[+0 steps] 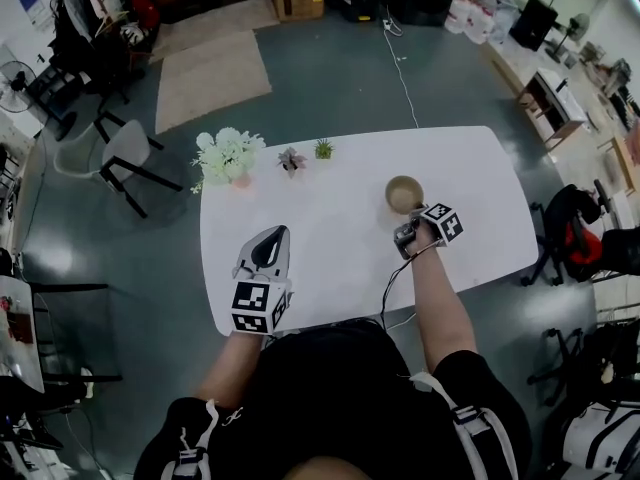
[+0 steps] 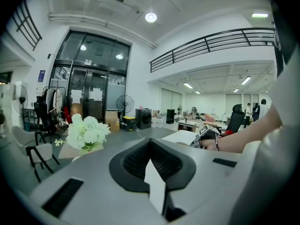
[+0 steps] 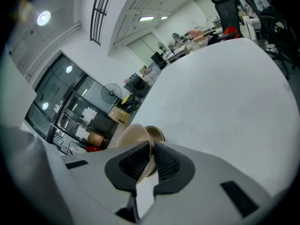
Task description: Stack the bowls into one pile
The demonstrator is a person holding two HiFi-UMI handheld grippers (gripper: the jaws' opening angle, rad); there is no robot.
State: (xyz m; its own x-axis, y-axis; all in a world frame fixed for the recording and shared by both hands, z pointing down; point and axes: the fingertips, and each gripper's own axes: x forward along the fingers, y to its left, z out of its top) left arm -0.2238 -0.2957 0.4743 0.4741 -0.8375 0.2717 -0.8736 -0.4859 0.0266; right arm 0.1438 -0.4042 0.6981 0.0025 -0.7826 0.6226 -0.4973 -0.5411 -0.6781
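Observation:
One tan bowl (image 1: 404,194) shows on the right half of the white table (image 1: 330,258). My right gripper (image 1: 410,216) reaches it from the near side. In the right gripper view the two black pads (image 3: 136,162) pinch the thin wall of the bowl (image 3: 133,134), which is tilted with its foot to the right. Whether the bowl touches the table I cannot tell. My left gripper (image 1: 280,232) rests over the table's near left part, its jaws together with nothing between them (image 2: 150,142). No other bowl is in sight.
A bunch of white flowers (image 1: 228,155) and two small potted plants (image 1: 292,158) (image 1: 323,149) stand along the table's far left edge. A grey chair (image 1: 125,158) is on the floor to the left, office chairs and desks to the right.

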